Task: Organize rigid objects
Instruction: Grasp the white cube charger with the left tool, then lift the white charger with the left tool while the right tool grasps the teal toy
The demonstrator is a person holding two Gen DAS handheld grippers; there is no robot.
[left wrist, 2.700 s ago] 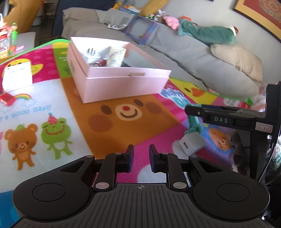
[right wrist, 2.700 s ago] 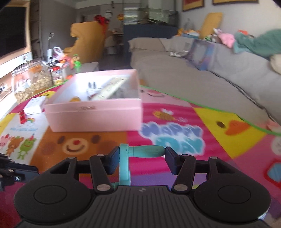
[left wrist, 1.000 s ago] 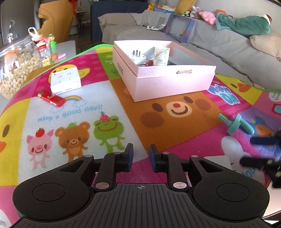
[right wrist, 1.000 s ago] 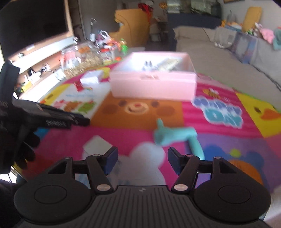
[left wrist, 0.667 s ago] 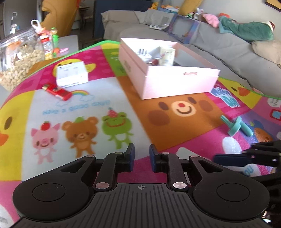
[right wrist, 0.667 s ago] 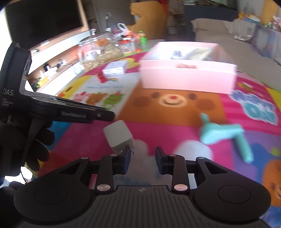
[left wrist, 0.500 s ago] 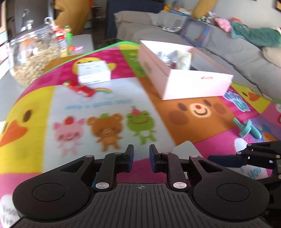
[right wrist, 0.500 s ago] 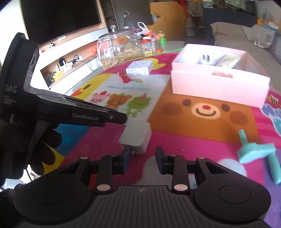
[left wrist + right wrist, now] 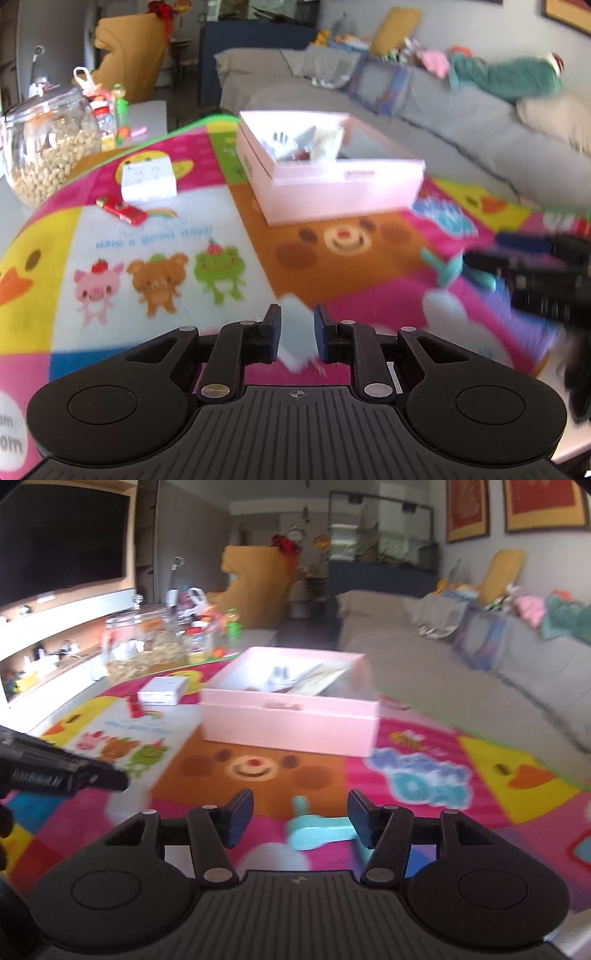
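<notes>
The cartoon play mat (image 9: 155, 206) filled both views, and on it the pink box (image 9: 332, 184) stood as the largest thing, open-topped, with a white plug and a flat packet already lying inside. To its left in your left wrist view sat the glass jar (image 9: 48, 147) at the mat's edge, then the small white carton (image 9: 147, 181), then the red toy car (image 9: 122, 211) just beside that carton.

Your left gripper (image 9: 296, 334) had its fingers (image 9: 274, 332) closed on the white charger block (image 9: 295, 332); the block sat between the pads, blurred, with its prongs seeming to point back toward the camera. The pink box lay ahead and slightly right of those fingers, well apart, with bare mat between.

Your right gripper (image 9: 300, 821) stood with its fingers (image 9: 240, 819) parted and not pressing on anything; the jaws had just been opening. The teal handled tool (image 9: 317, 832) lay on the mat between and just below them, its thick handle running crosswise from finger to finger and a thinner stem pointing away toward the box. In your left wrist view the same tool (image 9: 448, 269) lay just beside the blurred right gripper (image 9: 535, 277).

So your right hand was the nearer one to the tool, and I judged that its crosswise handle would want the fingers closing along that axis's narrow side.
</notes>
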